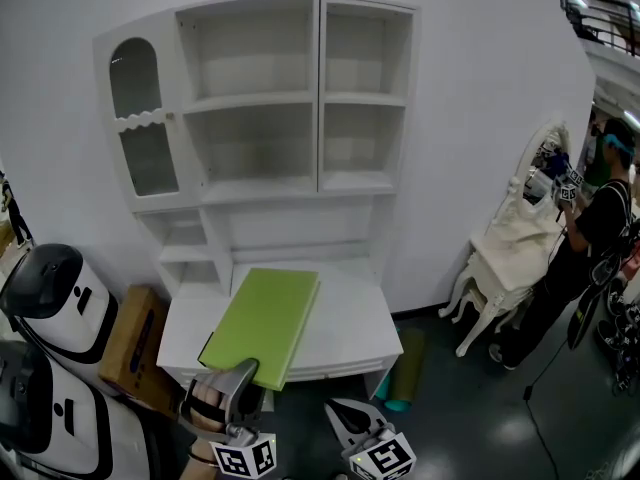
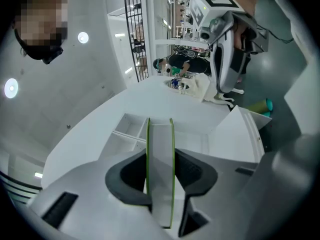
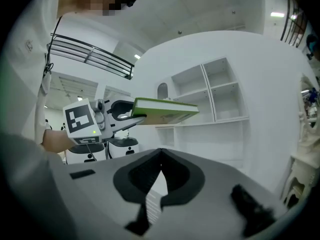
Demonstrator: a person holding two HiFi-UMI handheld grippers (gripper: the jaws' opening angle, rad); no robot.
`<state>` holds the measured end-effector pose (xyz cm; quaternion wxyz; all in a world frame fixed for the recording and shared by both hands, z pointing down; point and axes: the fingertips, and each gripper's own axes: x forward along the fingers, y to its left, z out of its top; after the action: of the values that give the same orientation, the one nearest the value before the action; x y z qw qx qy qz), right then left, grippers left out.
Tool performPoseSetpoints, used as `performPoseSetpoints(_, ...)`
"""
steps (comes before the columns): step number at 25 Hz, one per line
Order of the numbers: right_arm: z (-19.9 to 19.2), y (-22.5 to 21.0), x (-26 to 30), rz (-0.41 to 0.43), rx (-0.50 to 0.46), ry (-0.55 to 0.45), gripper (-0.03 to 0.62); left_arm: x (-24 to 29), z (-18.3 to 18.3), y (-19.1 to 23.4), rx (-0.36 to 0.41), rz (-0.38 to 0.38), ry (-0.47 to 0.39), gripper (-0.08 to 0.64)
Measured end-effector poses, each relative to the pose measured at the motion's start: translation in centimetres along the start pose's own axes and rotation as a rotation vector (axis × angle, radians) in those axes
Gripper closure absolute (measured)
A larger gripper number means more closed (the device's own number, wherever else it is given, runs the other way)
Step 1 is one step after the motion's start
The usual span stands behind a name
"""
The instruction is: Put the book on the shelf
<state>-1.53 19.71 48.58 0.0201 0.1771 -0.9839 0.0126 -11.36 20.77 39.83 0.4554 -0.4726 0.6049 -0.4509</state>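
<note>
step: carrying to the shelf, book not yet in any compartment (judged from the pose)
book (image 1: 262, 323): in the air over the tabletop (image 1: 350, 330), in front of the shelf unit (image 1: 300, 183), roughly level, touching neither
left gripper (image 1: 234, 378): fingers (image 2: 127, 176) clamped on the book's near short edge, one on each cover, page block between them
right gripper (image 1: 347, 416): empty, fingers (image 3: 137, 176) pressed together, low beside the left one, clear of the book
grip risk: pinch sits at one end and the rest of the book cantilevers out, so likely to droop or twist if swung fast
how to: move slowly, hold the clamp firm, probably worth bringing the right gripper under the far end as a prop
target: wide compartments left of the divider (image 1: 319, 98) look roomier than the narrow right ones (flat lay seems to fit there, depth not confirmable)
entry: lead with the far edge, level, slide in, release only once the shelf carries the weight
book build: thin flat rectangle, lime-green stiff covers, smooth matte, white page edges, square corners
shelf build: white painted boards, smooth, hard straight edges, with an arched door (image 1: 135, 118) and scalloped trim at left
tabletop finish: same white, flat, slick-looking (book could slide if set down tilted)
</note>
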Motion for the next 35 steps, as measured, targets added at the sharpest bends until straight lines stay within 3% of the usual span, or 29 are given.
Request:
performPoseSetpoints(17,-1.8,-4.0,-3.5,0.045,0.043,0.036,0.579,1.3,3.9,-0.6,0.046,0.008,0.065,0.411)
performPoseSetpoints(25,-2.2,-4.6,-1.2,0.051,0.05,0.055,0.579,2.8,2.4,-1.0,0.039,0.0,0.056,0.411)
performPoseSetpoints(35,-0.8,-7.3,4.2,-0.032,0.02,0.05,0.58,8.1,-1.1,-0.9,0.026,0.009,-0.021,0.411)
